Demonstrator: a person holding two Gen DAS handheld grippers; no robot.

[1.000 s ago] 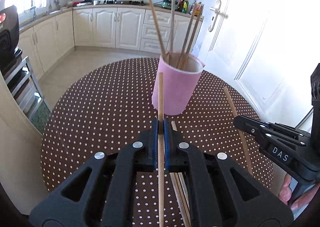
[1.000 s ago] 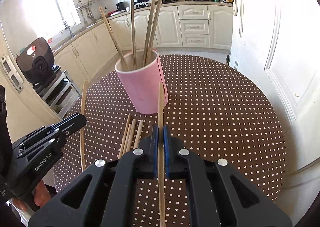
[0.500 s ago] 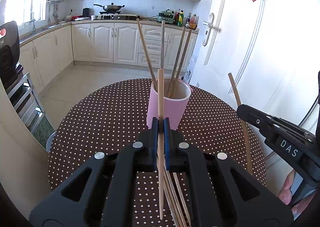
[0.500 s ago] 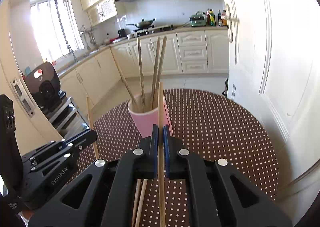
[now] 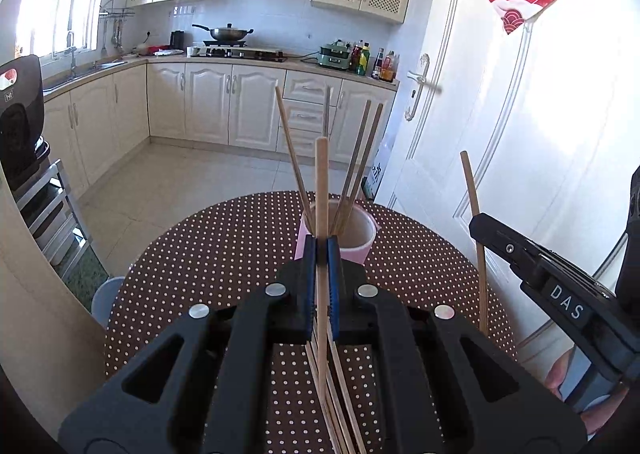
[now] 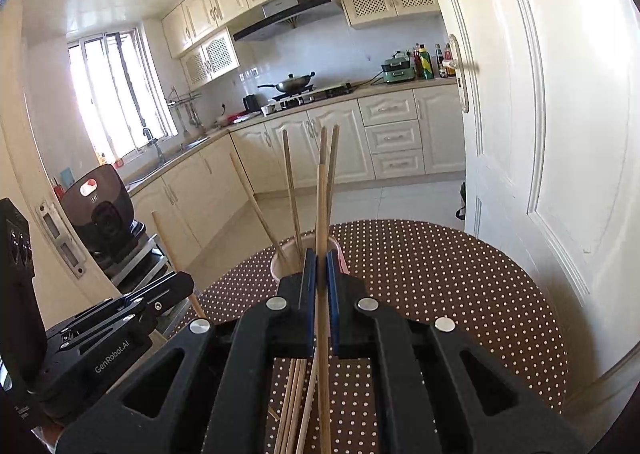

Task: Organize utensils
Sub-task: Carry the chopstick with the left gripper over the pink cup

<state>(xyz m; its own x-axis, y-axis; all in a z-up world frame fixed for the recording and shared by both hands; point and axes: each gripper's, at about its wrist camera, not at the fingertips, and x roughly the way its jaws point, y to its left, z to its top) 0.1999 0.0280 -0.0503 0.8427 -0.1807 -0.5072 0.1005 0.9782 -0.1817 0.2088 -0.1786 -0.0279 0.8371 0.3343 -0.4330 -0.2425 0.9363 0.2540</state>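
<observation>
Two tongs, each clamped on one wooden chopstick above the dotted table.

Left wrist view: the left tongs (image 5: 321,250) pinch a slim round wooden chopstick (image 5: 321,182), long axis upright, tip above a pink cylindrical cup (image 5: 358,244) holding four splayed sticks; loose sticks (image 5: 340,406) lie on the brown white-dotted table (image 5: 224,254).
Right wrist view: the right tongs (image 6: 321,262) grip a second wooden chopstick (image 6: 321,210), likewise upright before the cup.
</observation>
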